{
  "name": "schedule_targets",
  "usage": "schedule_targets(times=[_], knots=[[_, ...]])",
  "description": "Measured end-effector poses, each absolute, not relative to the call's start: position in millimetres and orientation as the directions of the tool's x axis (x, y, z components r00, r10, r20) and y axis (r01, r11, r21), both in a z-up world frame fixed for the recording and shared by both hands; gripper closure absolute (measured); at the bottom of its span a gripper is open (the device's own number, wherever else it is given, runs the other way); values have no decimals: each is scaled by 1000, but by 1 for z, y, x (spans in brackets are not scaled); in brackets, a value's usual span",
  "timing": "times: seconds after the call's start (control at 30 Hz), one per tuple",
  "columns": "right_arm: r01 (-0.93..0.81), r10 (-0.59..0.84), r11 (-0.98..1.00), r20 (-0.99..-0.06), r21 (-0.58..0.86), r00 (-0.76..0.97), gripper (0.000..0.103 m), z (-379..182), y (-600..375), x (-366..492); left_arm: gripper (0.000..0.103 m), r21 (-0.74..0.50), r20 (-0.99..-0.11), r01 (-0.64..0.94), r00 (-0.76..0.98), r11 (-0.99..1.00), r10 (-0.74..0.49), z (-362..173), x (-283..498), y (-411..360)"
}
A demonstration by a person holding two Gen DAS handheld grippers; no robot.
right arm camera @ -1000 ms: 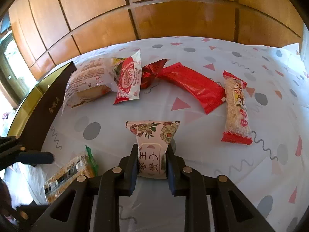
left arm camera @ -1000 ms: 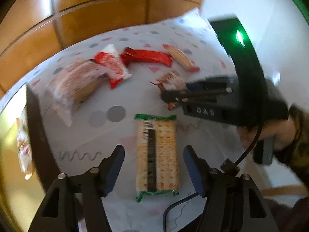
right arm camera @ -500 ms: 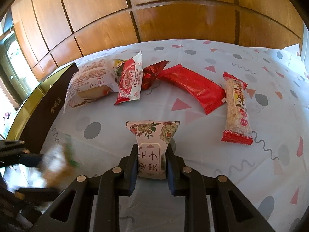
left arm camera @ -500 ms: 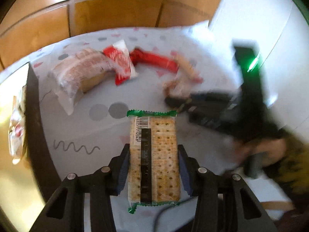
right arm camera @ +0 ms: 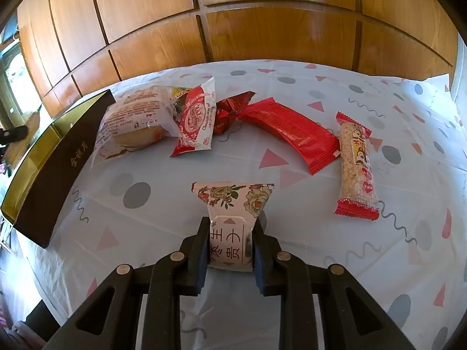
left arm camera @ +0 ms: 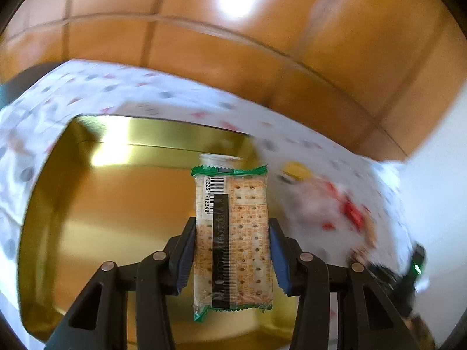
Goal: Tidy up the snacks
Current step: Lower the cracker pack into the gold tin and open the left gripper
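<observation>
The cracker packet (left arm camera: 233, 242), green-edged and clear-wrapped, hangs over the gold box (left arm camera: 52, 204), clamped at its long edges by the left gripper (left arm camera: 232, 258). It looks light, stiff and brittle, so an edge grip suits it. The right gripper (right arm camera: 230, 250) pinches a soft floral pouch (right arm camera: 232, 218); a red wafer bar (right arm camera: 289, 132) lies at one o'clock.

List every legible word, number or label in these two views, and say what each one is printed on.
"922251712348": barcode digits on the cracker pack.
"早生贵子": floral packet, read from the far end.
"金秋月": dark box side, roughly legible.
"Chocolate": red-and-white wrapper; the rest is too small.
Rice bar and bread bag: print unreadable.
</observation>
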State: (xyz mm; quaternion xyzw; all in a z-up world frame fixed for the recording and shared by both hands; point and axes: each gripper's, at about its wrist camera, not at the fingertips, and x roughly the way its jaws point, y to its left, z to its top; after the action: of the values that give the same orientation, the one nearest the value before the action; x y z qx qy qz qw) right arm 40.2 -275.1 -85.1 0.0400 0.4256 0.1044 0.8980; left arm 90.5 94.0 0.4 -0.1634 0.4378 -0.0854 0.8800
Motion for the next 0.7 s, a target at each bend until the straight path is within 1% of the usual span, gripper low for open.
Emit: schedule_targets(times=[0.07,0.17,0.43,0.47,0.53,0.63,0.7], knots=[[-152,220,975,-757,160,615,77,-85,-274,41,56,-340,-767,-47,593,939,-247,-9,106,105],[-148,217,976,-760,159,613,77,-85,-274,42,56,-333,-792,-102,569,937,-219,-24,128,113],[-140,215,977,-760,163,613,77,-85,-275,43,56,-292,-823,-130,538,948,-180,-45,176,110],[-140,215,977,-760,163,613,77,-86,-275,43,55,-286,-822,-131,543,949,-173,-48,182,109],[-138,214,977,-761,164,613,77,-86,-275,42,44,-279,-821,-132,546,951,-164,-48,189,108],[-137,212,977,-761,162,613,77,-86,-275,43,42,-276,-812,-131,561,952,-158,-42,185,107],[-136,211,978,-760,161,615,77,-86,-275,42,41,-240,-811,-142,573,960,-119,-37,175,105]])
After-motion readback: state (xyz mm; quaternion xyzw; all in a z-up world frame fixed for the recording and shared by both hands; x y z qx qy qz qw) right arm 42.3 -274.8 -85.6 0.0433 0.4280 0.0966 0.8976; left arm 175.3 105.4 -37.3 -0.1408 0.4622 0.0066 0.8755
